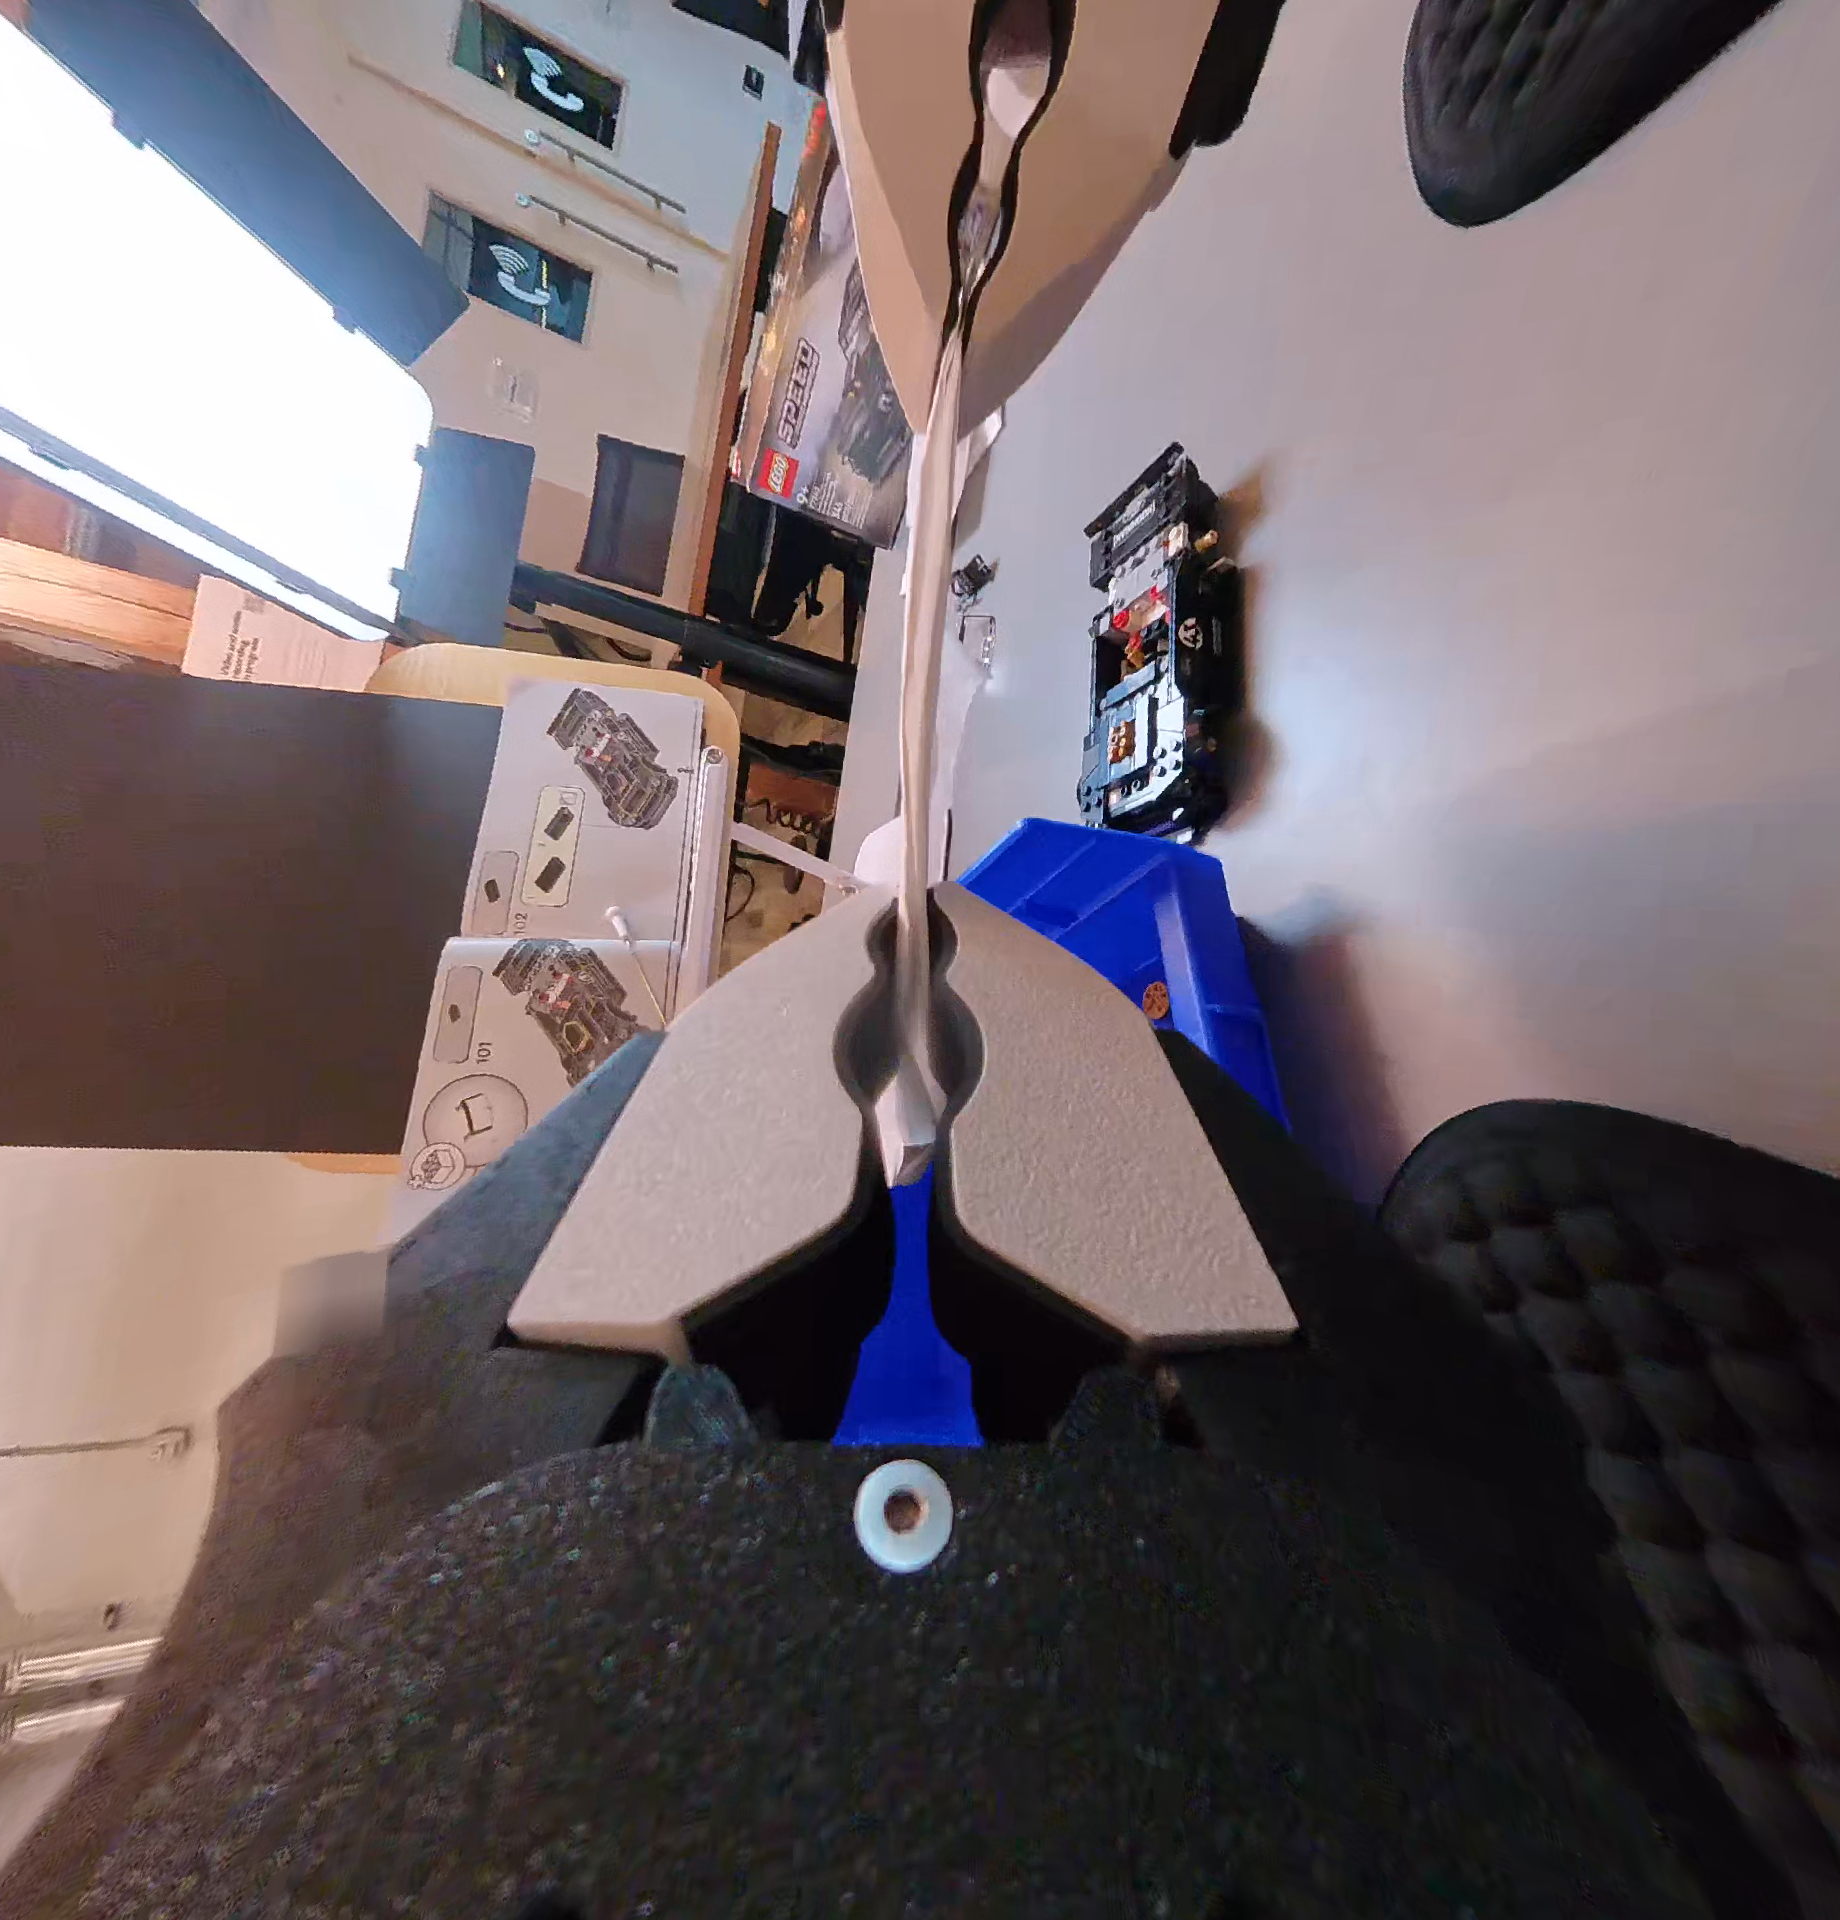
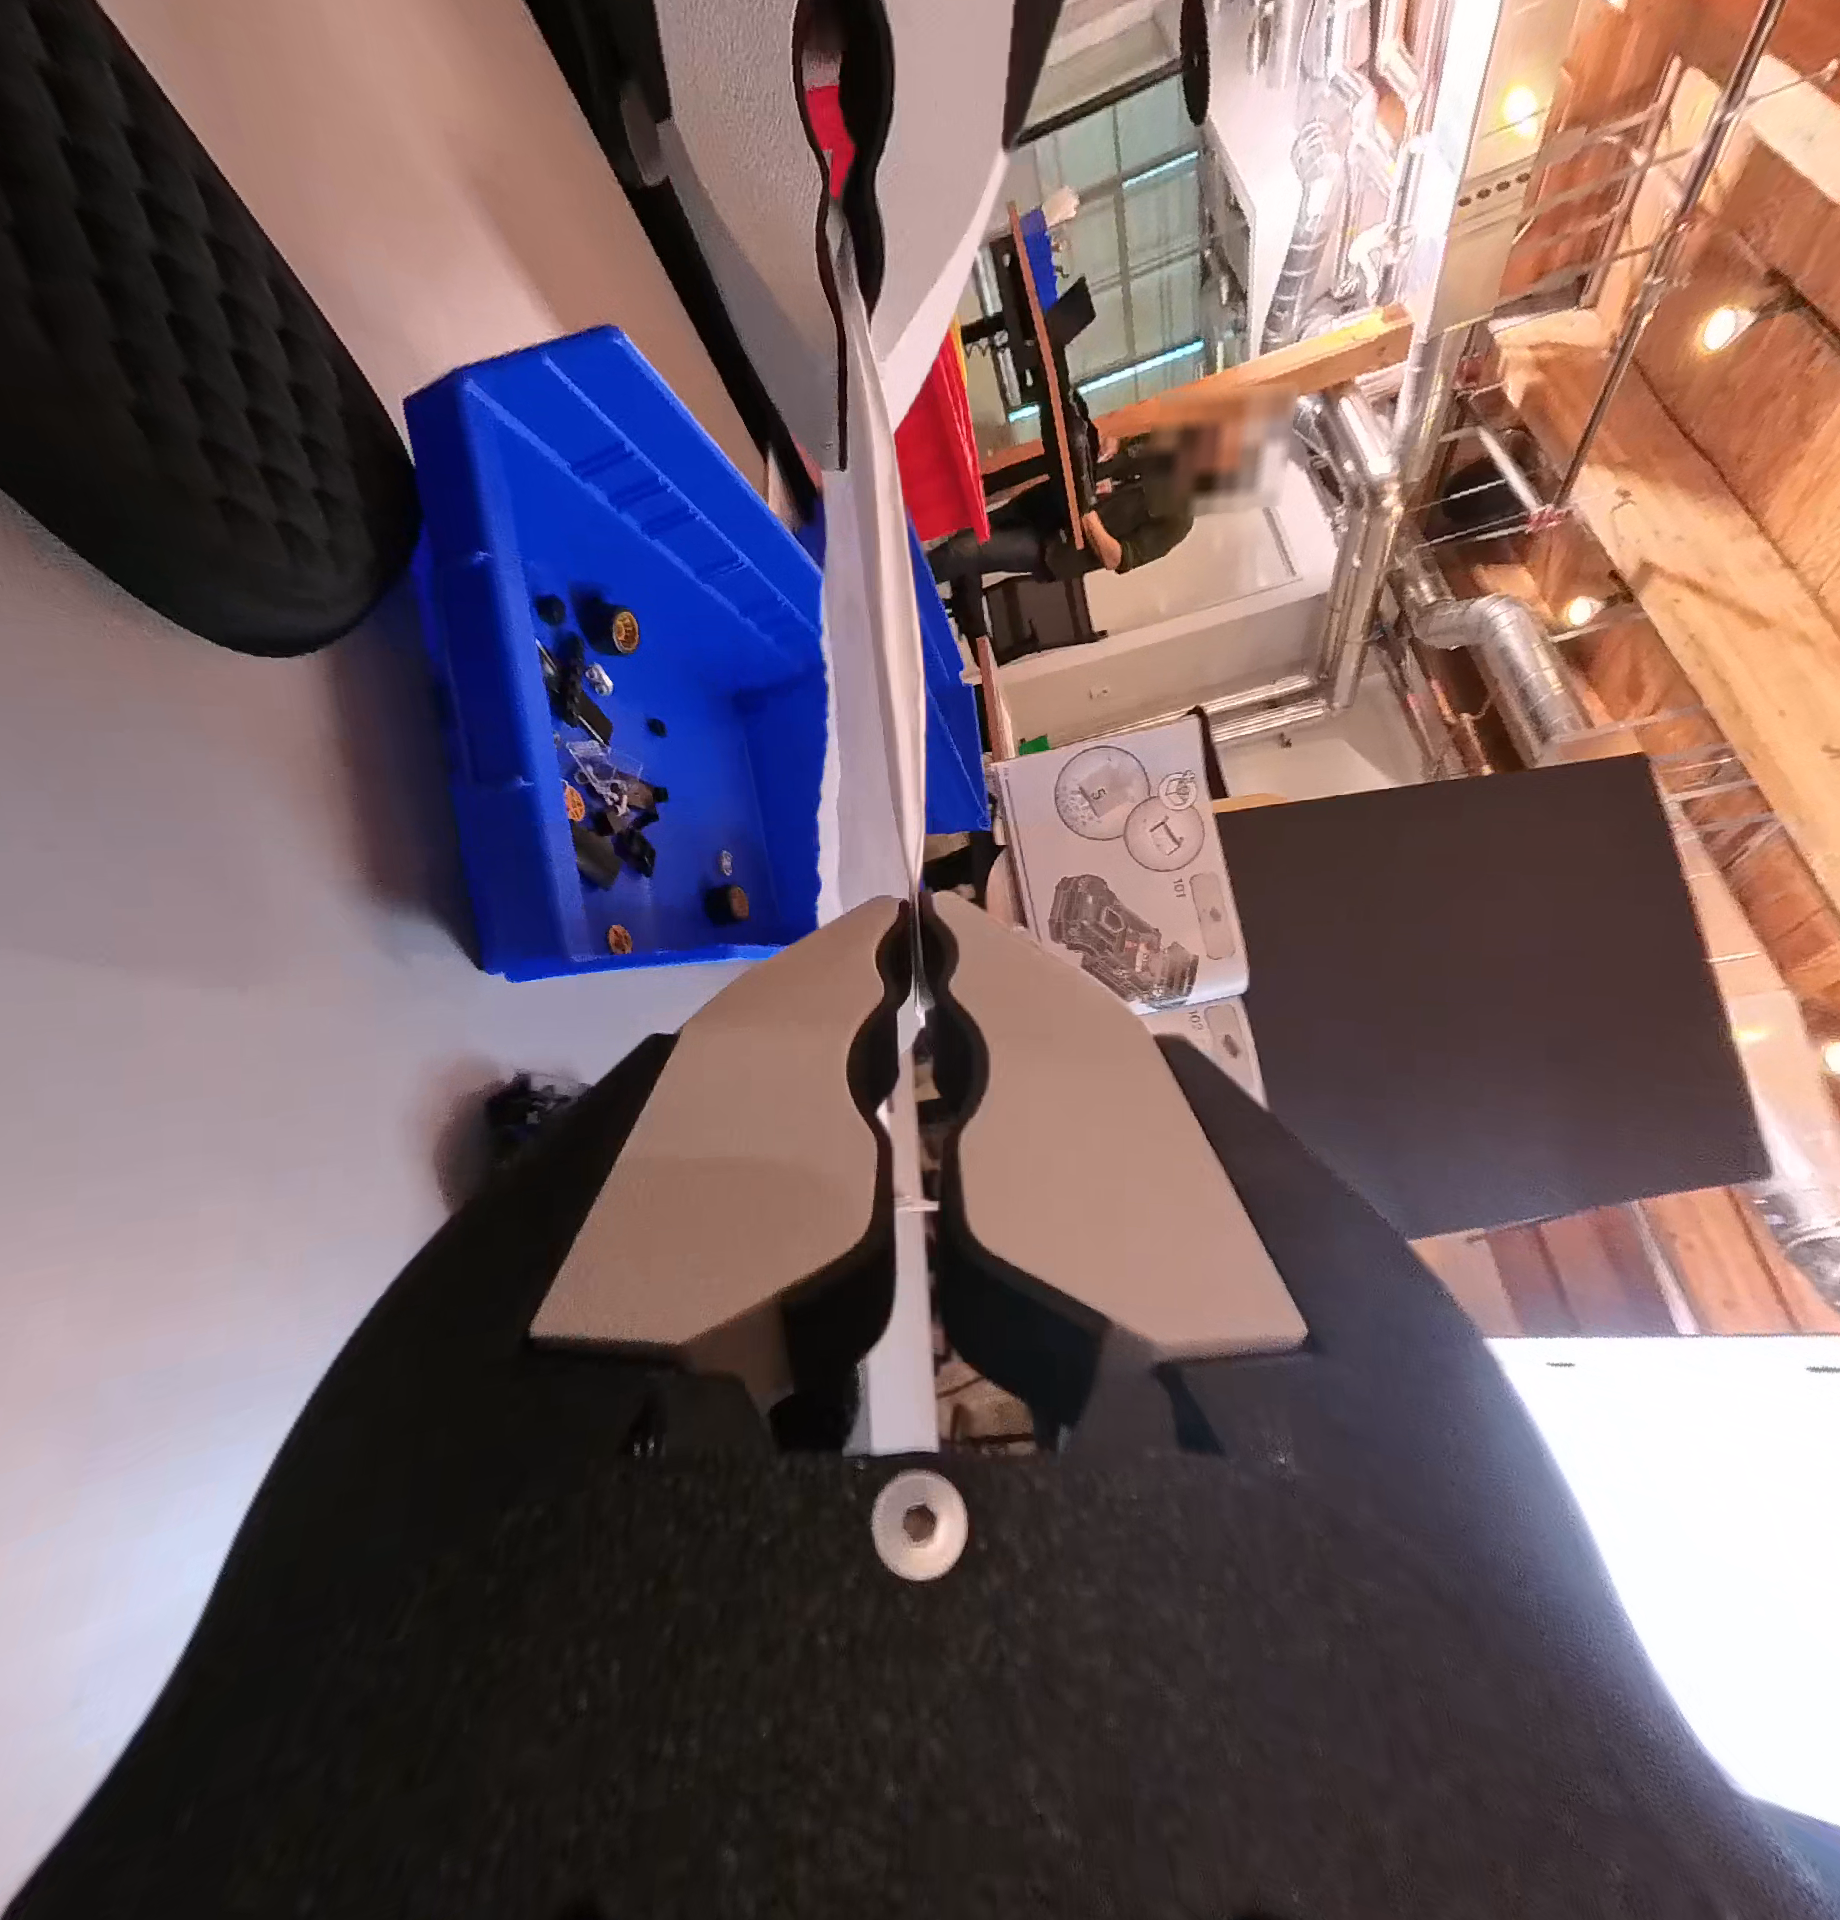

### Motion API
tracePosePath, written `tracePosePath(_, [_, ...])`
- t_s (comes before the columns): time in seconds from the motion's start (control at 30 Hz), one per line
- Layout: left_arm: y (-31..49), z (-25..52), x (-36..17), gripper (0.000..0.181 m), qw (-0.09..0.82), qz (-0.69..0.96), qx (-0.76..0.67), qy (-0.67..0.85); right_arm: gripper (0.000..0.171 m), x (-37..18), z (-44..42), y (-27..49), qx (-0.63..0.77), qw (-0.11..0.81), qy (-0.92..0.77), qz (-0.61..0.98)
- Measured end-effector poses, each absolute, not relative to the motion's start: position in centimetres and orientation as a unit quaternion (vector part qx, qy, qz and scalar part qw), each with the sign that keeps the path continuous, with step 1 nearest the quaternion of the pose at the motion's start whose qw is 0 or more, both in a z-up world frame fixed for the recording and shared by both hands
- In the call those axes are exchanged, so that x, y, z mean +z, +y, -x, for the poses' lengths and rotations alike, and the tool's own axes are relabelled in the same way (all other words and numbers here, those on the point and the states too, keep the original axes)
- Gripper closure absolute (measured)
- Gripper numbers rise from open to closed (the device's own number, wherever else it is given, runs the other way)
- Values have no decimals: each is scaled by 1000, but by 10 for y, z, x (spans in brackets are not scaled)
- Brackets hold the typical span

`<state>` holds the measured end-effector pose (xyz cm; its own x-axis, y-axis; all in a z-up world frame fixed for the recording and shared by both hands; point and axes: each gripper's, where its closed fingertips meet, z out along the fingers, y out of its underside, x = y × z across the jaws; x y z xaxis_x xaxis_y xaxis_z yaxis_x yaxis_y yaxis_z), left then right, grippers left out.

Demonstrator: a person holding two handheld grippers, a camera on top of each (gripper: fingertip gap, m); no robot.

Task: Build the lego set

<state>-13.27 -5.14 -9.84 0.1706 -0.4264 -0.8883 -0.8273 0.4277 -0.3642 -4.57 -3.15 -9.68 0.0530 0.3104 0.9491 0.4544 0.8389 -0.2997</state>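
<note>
both grippers, left gripper [image 1: 911, 925] and right gripper [image 2: 911, 914], are clamped on opposite ends of a white bag [image 1: 921, 665] stretched over the blue bin [image 2: 625, 644]. pull apart steadily, keeping it above the bin so pieces drop inside; the half-built car [image 1: 1155, 655] lies just beyond the bin.

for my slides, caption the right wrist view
Both grippers pinch a white bag taut beside the blue parts bin.

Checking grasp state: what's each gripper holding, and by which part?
Both grip one white bag edge-on: left gripper and right gripper clamp opposite ends.
</note>
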Motion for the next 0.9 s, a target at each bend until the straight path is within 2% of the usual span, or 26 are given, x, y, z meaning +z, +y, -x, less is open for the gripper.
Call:
tracePosePath(0.2, [-58, 136, -95, 173, 618, 539, 53, 570, 170, -84, 12, -20, -79, 698, -645, 300])
tracePosePath(0.3, [-62, 138, -103, 166, 600, 620, -146, 484, 170, -68, -6, -26, -108, 735, -612, 271])
tracePosePath(0.43, [-78, 115, -90, 129, 520, 624, -461, 356, 170, -54, -16, -34, -178, 761, -586, 214])
tracePosePath(0.5, [-73, 118, -71, 124, 487, 596, -578, 271, 170, -53, -18, -35, -214, 760, -584, 188])
tracePosePath(0.6, [-51, 123, -65, 126, 434, 576, -674, 158, 170, -55, -20, -42, -239, 754, -591, 157])
tracePosePath(0.7, [-49, 109, -61, 128, 374, 552, -733, 131, 170, -62, -19, -47, -262, 735, -612, 129])
tracePosePath(0.73, [-50, 103, -60, 135, 367, 551, -737, 135, 170, -65, -19, -48, -265, 729, -619, 123])
tracePosePath(0.8, [-47, 90, -65, 176, 384, 568, -709, 167, 170, -73, -20, -49, -263, 720, -630, 120])
tracePosePath(0.9, [-45, 82, -66, 181, 430, 579, -656, 224, 167, -79, -31, -43, -236, 728, -621, 169])
